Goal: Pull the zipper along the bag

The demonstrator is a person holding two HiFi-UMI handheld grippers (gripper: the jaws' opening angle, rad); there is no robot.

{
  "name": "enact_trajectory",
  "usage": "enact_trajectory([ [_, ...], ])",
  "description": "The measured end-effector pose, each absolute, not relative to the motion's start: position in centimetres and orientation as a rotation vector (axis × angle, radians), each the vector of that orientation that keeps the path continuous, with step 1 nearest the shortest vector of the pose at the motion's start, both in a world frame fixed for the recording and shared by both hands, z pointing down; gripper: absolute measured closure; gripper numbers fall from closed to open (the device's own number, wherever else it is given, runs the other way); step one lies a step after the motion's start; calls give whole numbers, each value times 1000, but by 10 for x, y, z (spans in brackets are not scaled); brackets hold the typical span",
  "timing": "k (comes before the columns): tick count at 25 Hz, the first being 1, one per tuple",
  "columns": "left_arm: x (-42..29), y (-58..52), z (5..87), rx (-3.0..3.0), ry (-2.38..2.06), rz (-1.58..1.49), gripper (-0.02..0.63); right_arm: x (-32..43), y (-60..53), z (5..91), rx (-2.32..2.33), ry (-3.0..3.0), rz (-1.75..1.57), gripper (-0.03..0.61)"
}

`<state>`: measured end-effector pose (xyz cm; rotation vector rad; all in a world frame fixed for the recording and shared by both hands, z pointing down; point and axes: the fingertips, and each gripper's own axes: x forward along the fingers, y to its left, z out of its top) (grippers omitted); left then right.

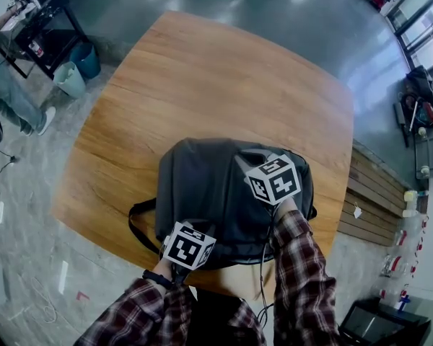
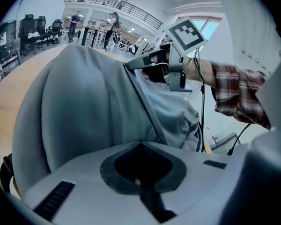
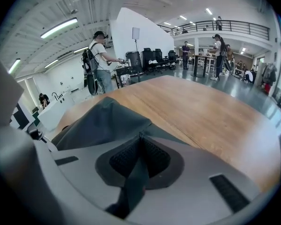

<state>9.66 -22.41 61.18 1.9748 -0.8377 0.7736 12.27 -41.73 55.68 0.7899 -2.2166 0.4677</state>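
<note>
While our left gripper (image 2: 140, 149) pinches the bag (image 1: 206, 189) at its near edge, our right gripper (image 3: 140, 138) clamps its top fabric.

The bag (image 2: 84, 107) is shown filling the frame, its zipper (image 2: 146, 114) running diagonally up to the right gripper (image 2: 131, 65), which is closed at the bag's top. The left gripper (image 2: 140, 146) is pressed against the bag's near side, a dark strip pinched between its jaws.

On the backpack (image 2: 84, 107), the zipper pull cannot be made out at the closed jaws of the right gripper (image 2: 129, 65). Between the jaws of the left gripper (image 2: 141, 172), a pale speck (image 2: 136, 182) is too small to identify.
</note>
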Motion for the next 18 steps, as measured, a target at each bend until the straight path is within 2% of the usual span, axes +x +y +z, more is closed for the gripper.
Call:
enact_trajectory([
  [10, 97, -228, 593, 1964, -814, 680, 606, 126, -385, 540, 892, -2278, 553, 551],
  [18, 92, -276, 493, 2150, -1022, 469, 606, 143, -340, 473, 1180, -2404, 638, 551],
])
